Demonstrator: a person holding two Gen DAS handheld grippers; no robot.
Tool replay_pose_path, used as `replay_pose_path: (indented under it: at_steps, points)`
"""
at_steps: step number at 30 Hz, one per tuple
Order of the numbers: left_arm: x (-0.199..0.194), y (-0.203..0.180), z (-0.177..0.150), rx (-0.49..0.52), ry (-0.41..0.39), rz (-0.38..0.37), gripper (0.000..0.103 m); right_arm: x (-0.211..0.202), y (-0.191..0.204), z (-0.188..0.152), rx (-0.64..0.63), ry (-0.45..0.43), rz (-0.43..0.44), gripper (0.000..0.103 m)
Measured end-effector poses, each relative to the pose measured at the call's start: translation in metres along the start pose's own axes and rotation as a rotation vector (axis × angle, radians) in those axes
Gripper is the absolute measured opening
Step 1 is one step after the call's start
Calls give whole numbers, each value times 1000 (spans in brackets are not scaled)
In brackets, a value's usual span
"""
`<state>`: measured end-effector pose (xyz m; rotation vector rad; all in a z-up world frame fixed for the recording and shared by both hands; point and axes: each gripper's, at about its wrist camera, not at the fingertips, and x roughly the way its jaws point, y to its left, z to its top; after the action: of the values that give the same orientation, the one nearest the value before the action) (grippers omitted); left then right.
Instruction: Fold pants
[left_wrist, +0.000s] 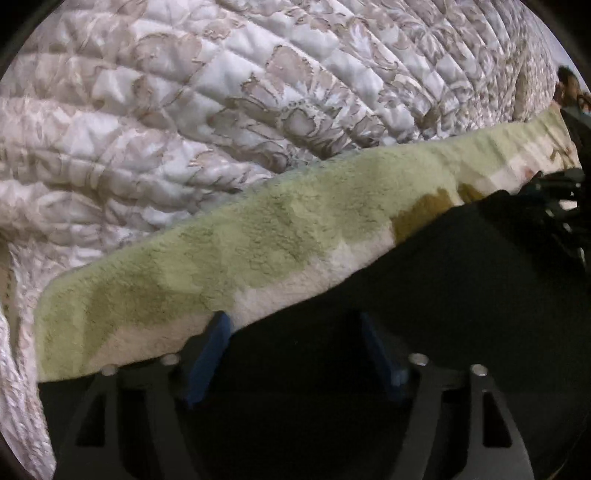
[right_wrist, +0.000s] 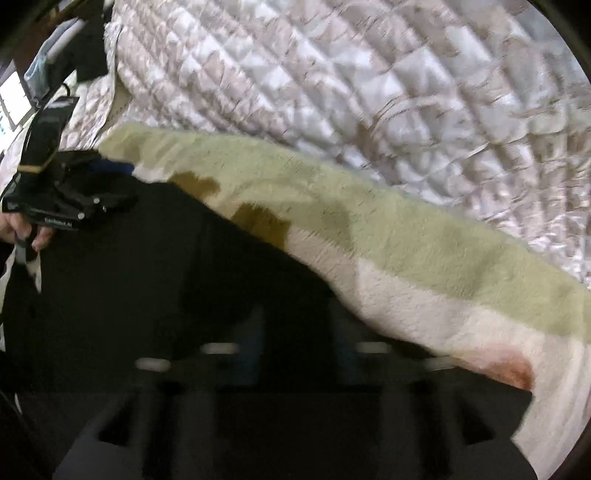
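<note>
1. The pants (left_wrist: 424, 314), plain black cloth, lie spread over a fleecy green-and-cream blanket (left_wrist: 229, 251), which itself sits on a quilted bedspread (left_wrist: 184, 110). The black edge runs diagonally across both wrist views.
2. The left gripper (left_wrist: 295, 343) stands with its blue pads (left_wrist: 208, 354) well apart over the pants' edge. Nothing is pinched between them; one pad seems to rest right at the blanket's border.
3. The right gripper (right_wrist: 295, 332) is badly blurred in its own view. Its fingers look drawn narrow, and going by that I take it as closed, but whether black cloth is caught in it I cannot tell.
4. A hand (right_wrist: 26, 229) carries the left gripper at the far edge of the right view.
5. Risk: black fingers on black cloth make the fabric edge hard to judge, so the left gripper could close on blanket pile along with the pants, dragging both.
6. Risk: if only one side truly grips, lifting would skew the fold and bunch the cloth.
</note>
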<state>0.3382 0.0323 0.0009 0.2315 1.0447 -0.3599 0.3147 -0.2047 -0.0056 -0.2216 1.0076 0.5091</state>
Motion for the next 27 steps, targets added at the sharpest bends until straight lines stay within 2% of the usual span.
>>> replay_pose_path:
  at_steps: [1,2,3,6,8,13,16,19,23,27]
  points:
    - [-1,-4,0,11,-8,-4,50,-1,2,-1,-11,-1,4,9]
    - [-4,-11,-1,29,-15,-17,21,-2,5,-4,-36,-3,-13,8]
    - [-7,-16,-1,37,-17,0,7,-4,10,-7,-56,-8,-36,7]
    - [-23,-29,-1,45,-50,69,6,-22,17,-9,-47,-60,-62,7]
    - [-49,-32,-5,25,-99,84,6,-44,18,-14,-29,-111,-64,7]
    - [-149,-42,-40,-63,-266,53,6,-133,51,-47,-27,-253,-59,7]
    - [-203,-69,-84,-97,-332,16,6,-178,79,-87,10,-303,-34,7]
    - [-219,-93,-134,-137,-308,-30,6,-190,104,-139,97,-272,-18,7]
    - [-197,-118,-191,-208,-197,-83,6,-166,123,-210,271,-124,-19,7]
    - [-178,-129,-234,-290,-90,-104,7,-153,126,-248,377,-63,-20,11]
